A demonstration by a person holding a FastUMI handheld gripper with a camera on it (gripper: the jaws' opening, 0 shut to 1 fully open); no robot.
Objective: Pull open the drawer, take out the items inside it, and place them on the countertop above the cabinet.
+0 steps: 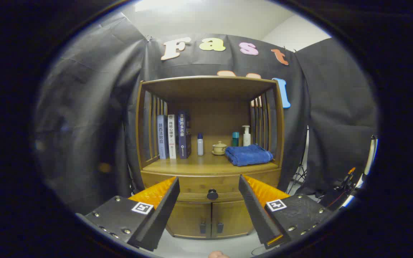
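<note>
A wooden cabinet [210, 89] stands ahead against the black cloth. Its drawer [195, 186] sits shut below the countertop [177, 165], with a dark round knob [212, 194] at its middle. My gripper [209, 183] is open, held some way back from the cabinet, and the knob appears between the two fingertips but well beyond them. Nothing is between the fingers [163, 208]. What lies inside the drawer is hidden.
On the countertop stand three books [172, 136] at the left, a small white bottle [200, 144], a lidded cup on a saucer [219, 148], a teal bottle [235, 139], a pump bottle [246, 135] and a folded blue towel [248, 154]. Two lower doors [210, 218] are shut.
</note>
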